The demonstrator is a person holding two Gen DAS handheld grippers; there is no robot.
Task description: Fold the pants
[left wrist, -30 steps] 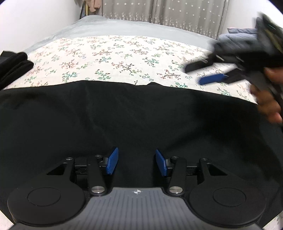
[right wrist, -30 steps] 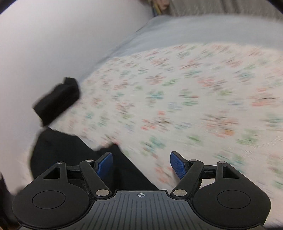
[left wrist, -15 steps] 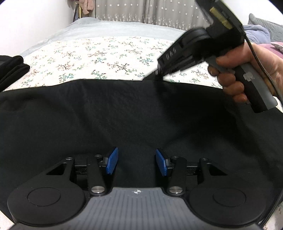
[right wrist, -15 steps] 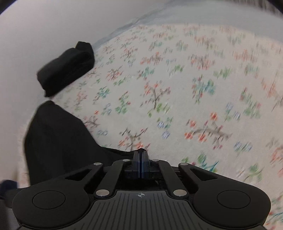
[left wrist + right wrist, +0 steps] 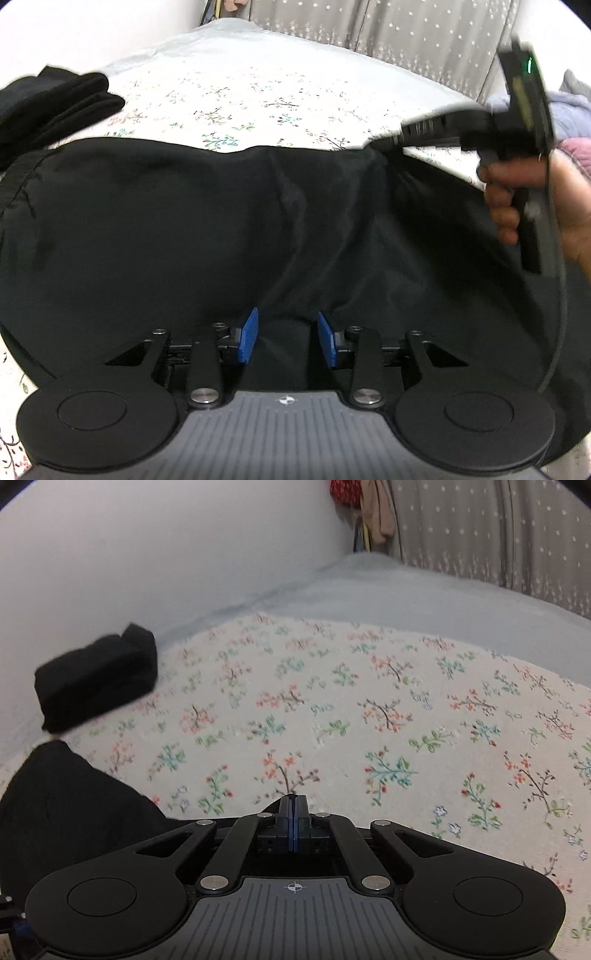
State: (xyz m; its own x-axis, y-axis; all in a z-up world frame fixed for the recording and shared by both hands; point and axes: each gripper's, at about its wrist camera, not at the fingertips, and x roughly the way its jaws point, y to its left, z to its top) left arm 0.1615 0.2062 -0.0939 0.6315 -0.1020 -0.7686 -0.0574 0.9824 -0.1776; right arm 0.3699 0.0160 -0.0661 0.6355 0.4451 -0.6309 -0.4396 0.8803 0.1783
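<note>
The left wrist view looks steeply down, close over the spread black fabric pants (image 5: pixel 207 229), facing the floral-printed bedsheet (image 5: pixel 258 99) and grey star-patterned curtain (image 5: pixel 406 33). The right wrist view sits low at the pants' far edge, facing the white wall (image 5: pixel 147 561). Both share the sheet, the curtain and a folded black cloth bundle (image 5: pixel 96 679).

No words, numbers or brand names can be read anywhere; the only signs are a small crosshair mark on each grey ribbed gripper housing (image 5: pixel 285 399) (image 5: pixel 294 887); a green light on the other handset is too blurred to make out.
</note>
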